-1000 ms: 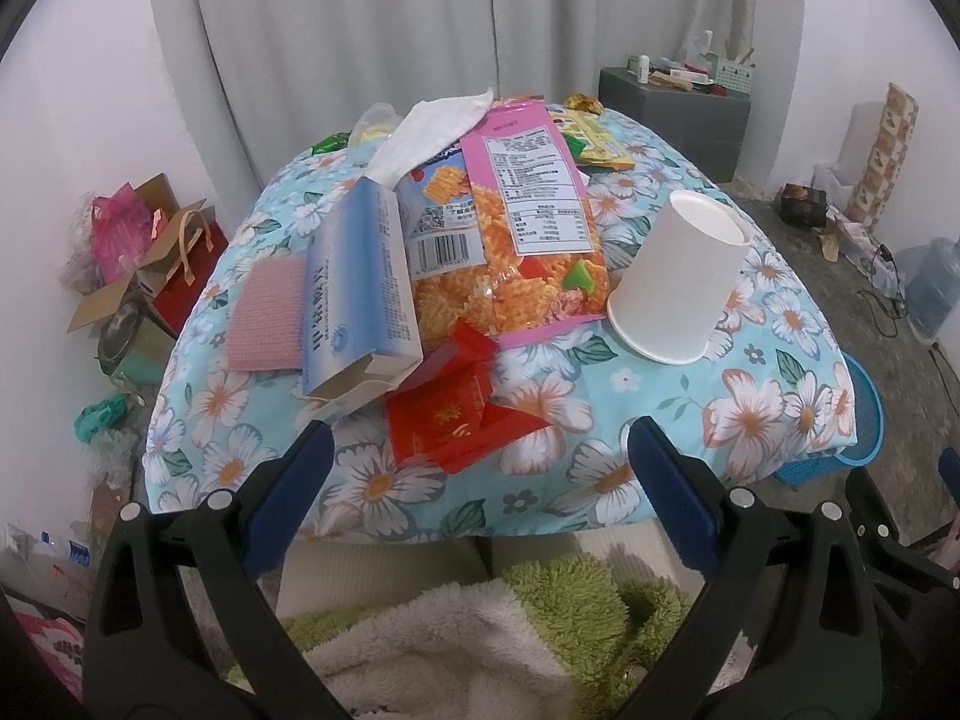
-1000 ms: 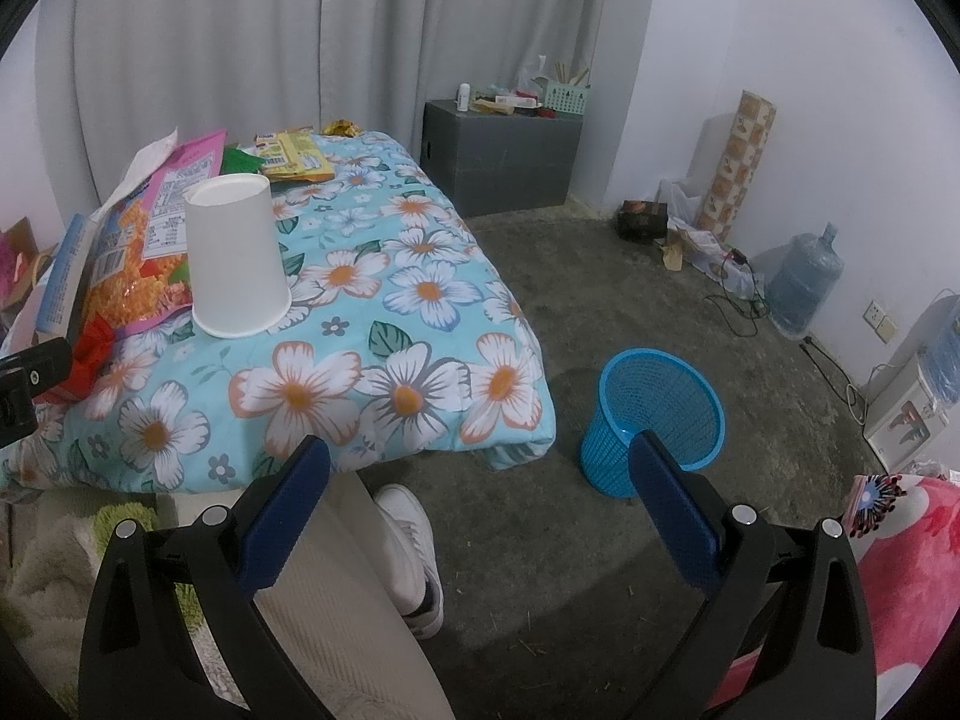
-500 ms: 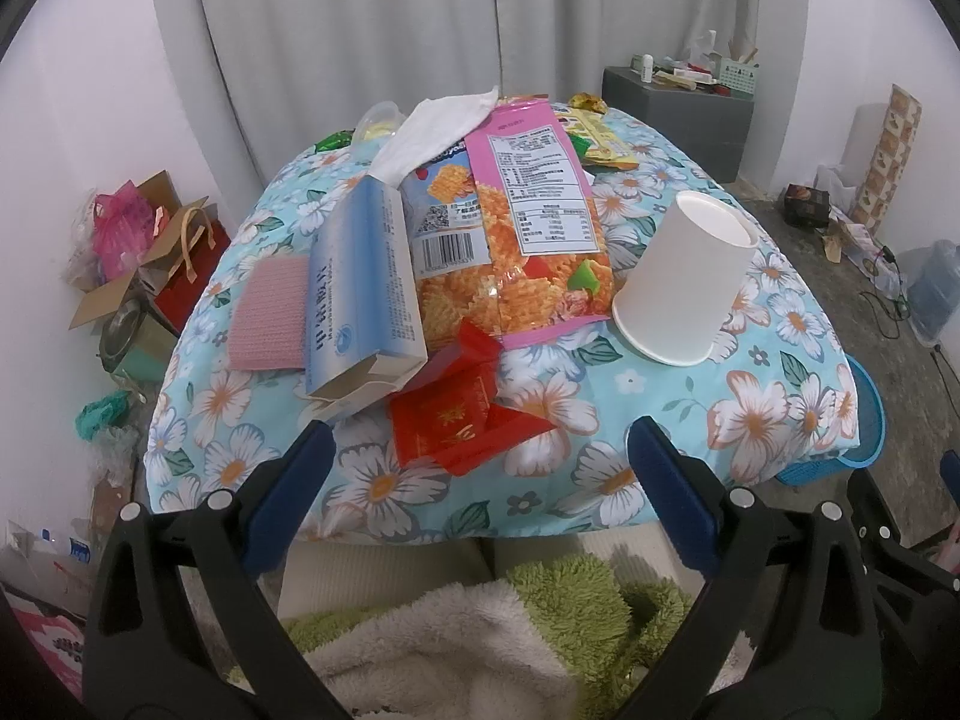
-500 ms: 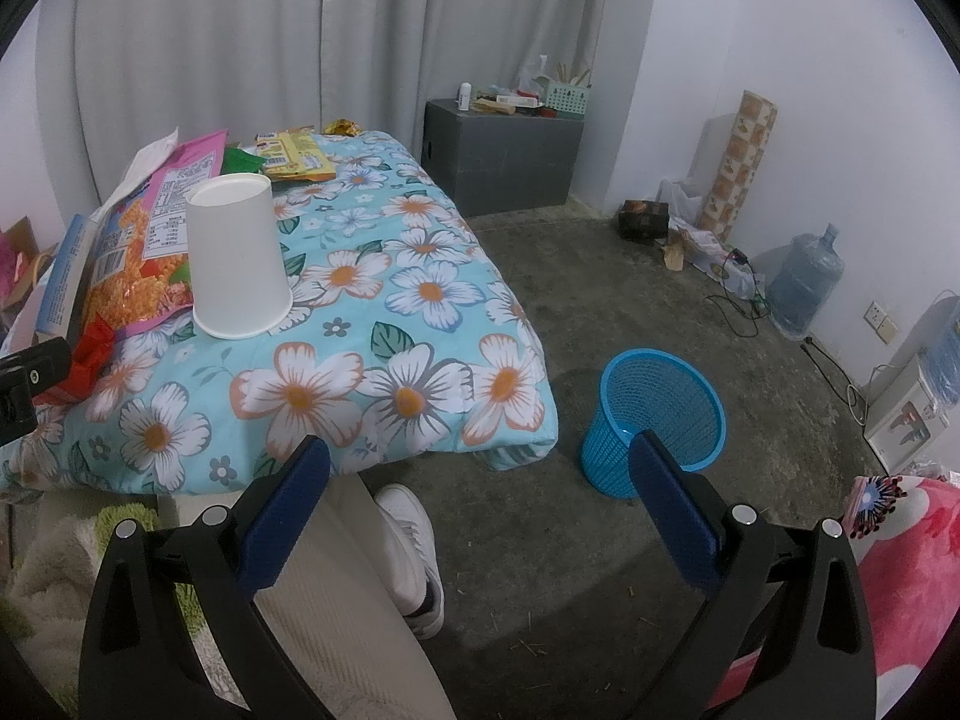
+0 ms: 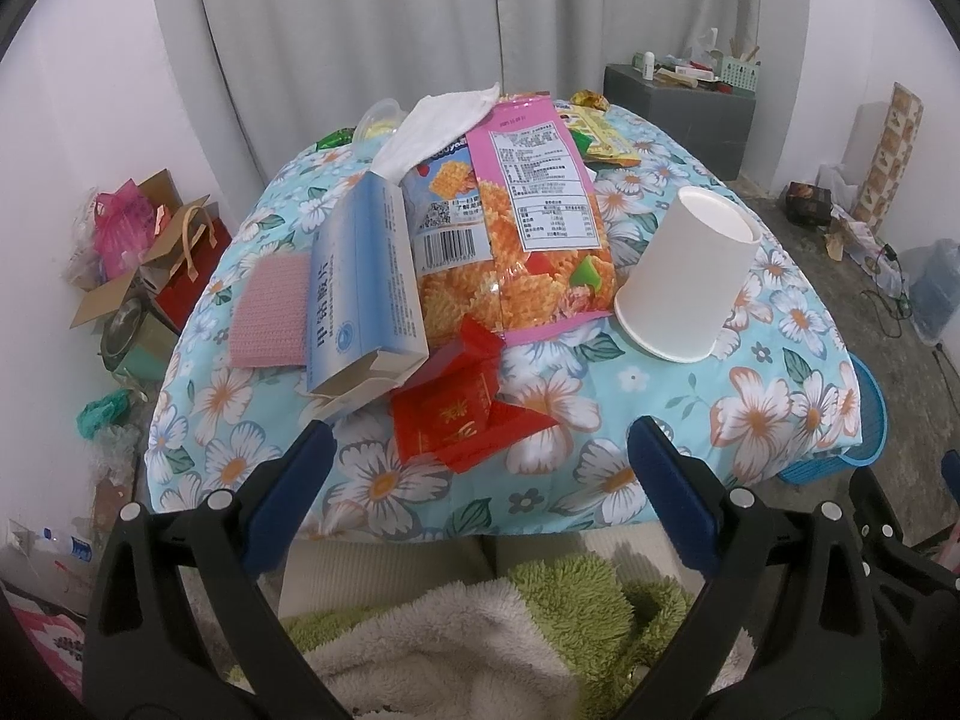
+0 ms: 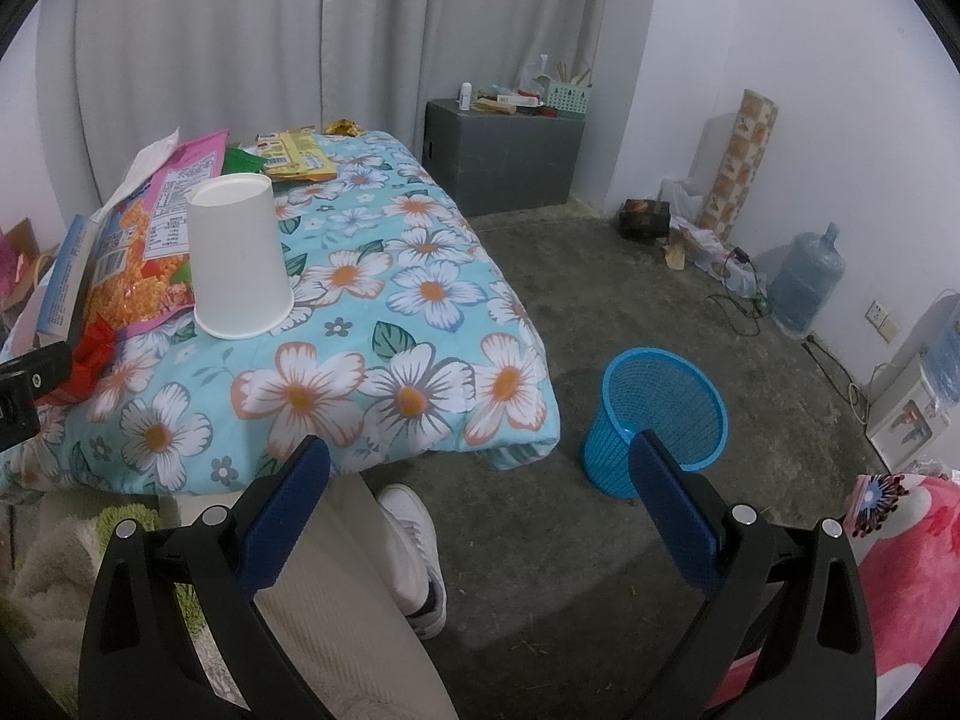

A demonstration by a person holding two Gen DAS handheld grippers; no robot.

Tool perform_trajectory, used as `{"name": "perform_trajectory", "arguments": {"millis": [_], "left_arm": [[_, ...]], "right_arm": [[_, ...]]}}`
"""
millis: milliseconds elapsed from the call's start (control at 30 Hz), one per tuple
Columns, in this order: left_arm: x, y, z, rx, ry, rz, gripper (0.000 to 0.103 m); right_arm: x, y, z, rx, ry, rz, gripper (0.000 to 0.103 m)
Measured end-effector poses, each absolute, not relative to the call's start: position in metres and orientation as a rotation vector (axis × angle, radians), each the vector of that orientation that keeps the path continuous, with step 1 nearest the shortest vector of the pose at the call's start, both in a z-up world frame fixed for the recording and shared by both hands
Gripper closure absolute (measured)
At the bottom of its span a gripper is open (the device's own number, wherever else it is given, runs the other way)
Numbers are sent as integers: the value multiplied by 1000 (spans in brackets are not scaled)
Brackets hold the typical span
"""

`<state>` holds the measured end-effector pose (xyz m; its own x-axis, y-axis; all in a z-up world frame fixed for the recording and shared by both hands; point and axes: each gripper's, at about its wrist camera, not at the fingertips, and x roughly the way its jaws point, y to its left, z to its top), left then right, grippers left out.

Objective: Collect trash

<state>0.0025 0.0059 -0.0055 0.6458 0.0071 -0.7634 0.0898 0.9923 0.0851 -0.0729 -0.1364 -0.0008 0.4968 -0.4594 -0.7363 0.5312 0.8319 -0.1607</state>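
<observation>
Both tools idle at the near edge of the table. Left gripper [image 5: 474,456] has its jaws spread wide, nothing between them; right gripper [image 6: 480,468] likewise spread and empty, aimed at bare floor. Trash sits on the flowered cloth [image 5: 750,414] in the centre of the left view: a crinkled red wrapper [image 5: 462,414] nearest, partly under a pale blue carton [image 5: 360,282] with an open end flap; behind them a glossy orange snack bag [image 5: 522,252]; right of centre an upturned white paper cup [image 5: 690,276], standing apart. The blue mesh basket [image 6: 660,414] stands on the concrete floor, lower right of the right view, just beyond the table corner. Judgement: no item is collected yet; first pick is pending. The red wrapper looks the easiest start for the left tool: approach low, pinch a raised fold, not the cloth. The cup is thin-walled and would crush, so close gently across its sides. The film bag is slippery; grip a sealed edge.
</observation>
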Motion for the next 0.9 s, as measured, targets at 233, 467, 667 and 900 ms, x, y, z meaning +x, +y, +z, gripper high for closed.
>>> {"name": "perform_trajectory", "arguments": {"millis": [233, 467, 667, 900], "left_arm": [[3, 5, -5, 118, 868, -46, 9], [3, 6, -5, 118, 870, -46, 9], [3, 5, -6, 119, 871, -45, 9], [4, 7, -6, 118, 875, -43, 9]], "right_arm": [[-73, -137, -1, 93, 863, -600, 6], [-74, -137, -2, 93, 863, -600, 6], [-74, -137, -3, 95, 863, -600, 6], [-73, -138, -3, 95, 865, -594, 6]]}}
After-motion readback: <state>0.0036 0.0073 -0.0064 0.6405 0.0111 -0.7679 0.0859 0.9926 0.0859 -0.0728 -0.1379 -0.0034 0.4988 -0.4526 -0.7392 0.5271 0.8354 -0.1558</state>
